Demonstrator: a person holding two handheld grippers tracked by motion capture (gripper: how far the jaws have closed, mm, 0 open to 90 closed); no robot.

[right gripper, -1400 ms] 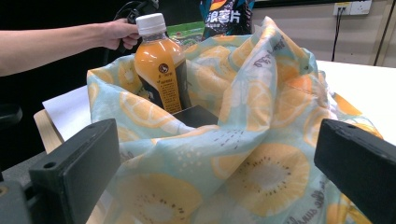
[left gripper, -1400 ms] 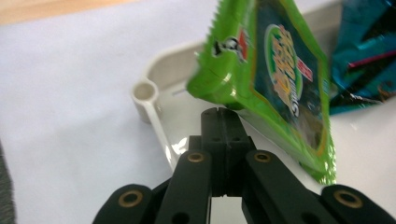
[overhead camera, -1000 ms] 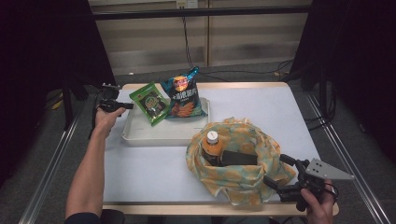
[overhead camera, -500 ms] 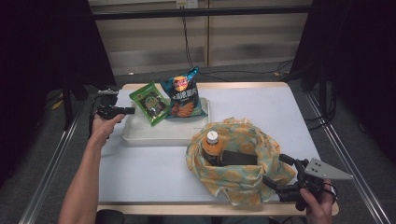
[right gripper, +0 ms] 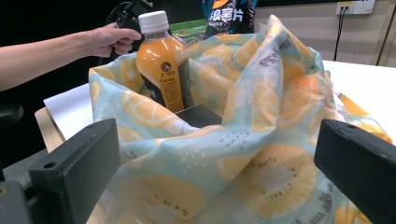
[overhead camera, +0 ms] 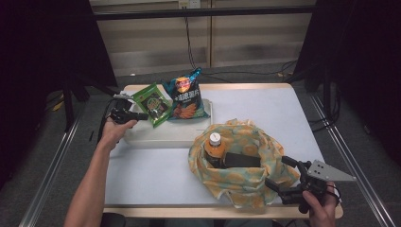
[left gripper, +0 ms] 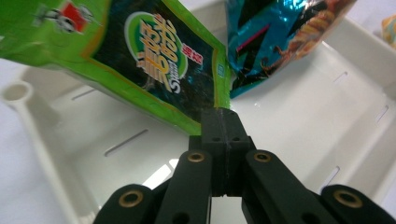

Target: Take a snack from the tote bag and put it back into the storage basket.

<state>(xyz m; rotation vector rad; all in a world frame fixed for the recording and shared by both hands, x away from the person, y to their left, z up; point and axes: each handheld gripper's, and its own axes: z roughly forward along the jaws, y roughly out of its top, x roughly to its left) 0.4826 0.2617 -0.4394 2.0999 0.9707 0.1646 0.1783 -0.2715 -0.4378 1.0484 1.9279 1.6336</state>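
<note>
Two snack bags are standing in the white tray (overhead camera: 156, 137) at the far left of the table (overhead camera: 265, 109) in the high view: a green seaweed bag (overhead camera: 152, 104) and, just to its right, a blue chip bag (overhead camera: 186, 97). My left gripper (overhead camera: 140, 116) is reaching in from the left, and its tips are meeting the green bag's lower left edge. At the near right, my right gripper (overhead camera: 280, 174) is hovering just beside the near right edge of the orange-print cloth bag (overhead camera: 239, 161), its jaws spread wide. Inside that cloth bag an orange juice bottle (overhead camera: 213, 148) is standing upright next to a flat black box (overhead camera: 241, 160).

In the left gripper view, my jaws are pressing fully together on the lower corner of the green seaweed bag (left gripper: 154, 60), which is tilting up and away to the left over the white tray (left gripper: 60, 154). The blue chip bag (left gripper: 275, 37) is leaning just behind it on the right.

In the right gripper view, my jaws are standing wide apart, empty, with the cloth bag (right gripper: 243, 154) bulging between them. The juice bottle (right gripper: 162, 63) is rising from it at the far left, white cap on, with the black box (right gripper: 198, 115) at its foot. Farther off, my left hand (right gripper: 109, 39) is gripping its tool.
</note>
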